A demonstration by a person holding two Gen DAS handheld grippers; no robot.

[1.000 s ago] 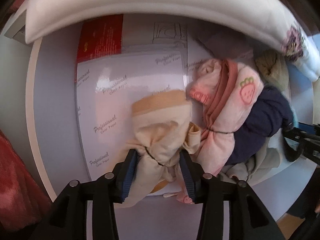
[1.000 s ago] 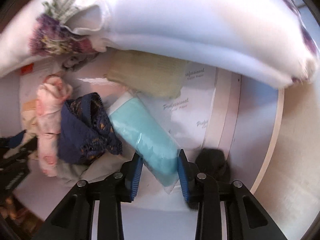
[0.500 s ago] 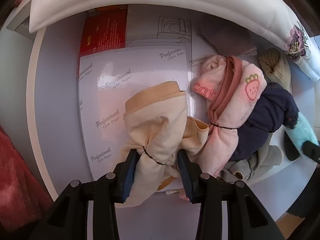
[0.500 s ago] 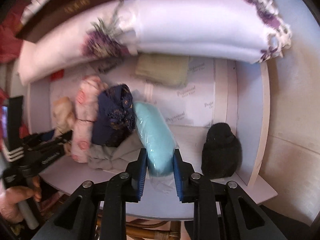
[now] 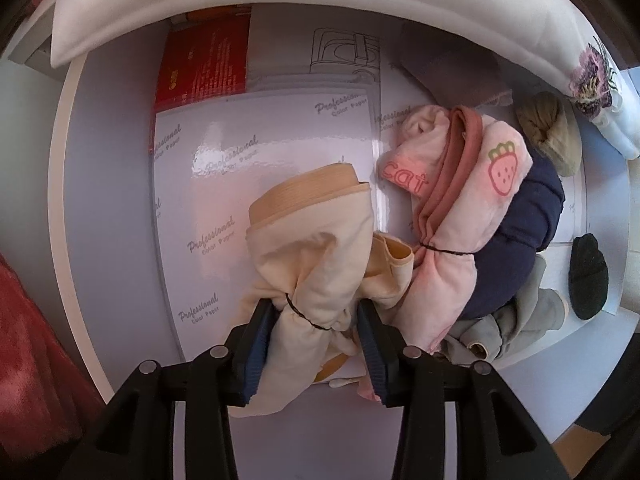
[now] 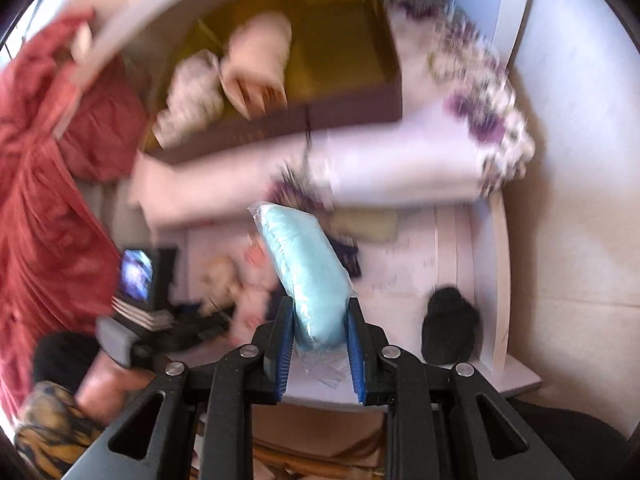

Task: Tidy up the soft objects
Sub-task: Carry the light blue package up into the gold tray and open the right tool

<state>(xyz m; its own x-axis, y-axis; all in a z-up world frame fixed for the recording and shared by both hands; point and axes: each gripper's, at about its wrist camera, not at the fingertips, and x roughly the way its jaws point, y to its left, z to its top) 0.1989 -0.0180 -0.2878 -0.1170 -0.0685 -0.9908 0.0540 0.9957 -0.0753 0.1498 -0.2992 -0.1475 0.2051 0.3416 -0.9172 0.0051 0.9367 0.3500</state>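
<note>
1. the right tool (image 6: 316,350) is clamped on the lower end of the light blue wrapped bundle (image 6: 306,268).
2. the bundle's long axis is seen leaning up and far-left, toward the brown box (image 6: 348,56).
3. the left tool (image 5: 316,340), jaws easing apart, is around the cream tied bundle (image 5: 316,264) on the shelf (image 5: 112,184).

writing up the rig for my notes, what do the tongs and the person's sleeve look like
Both tongs, left and right, look alike: black angular plastic arms with triangular cut-outs, silver round screw heads along them, and ribbed blue pads on the inner faces of the fingers. No cables show. In the blurred right wrist view, the person's sleeve is dark with yellow-brown patterning.
</note>
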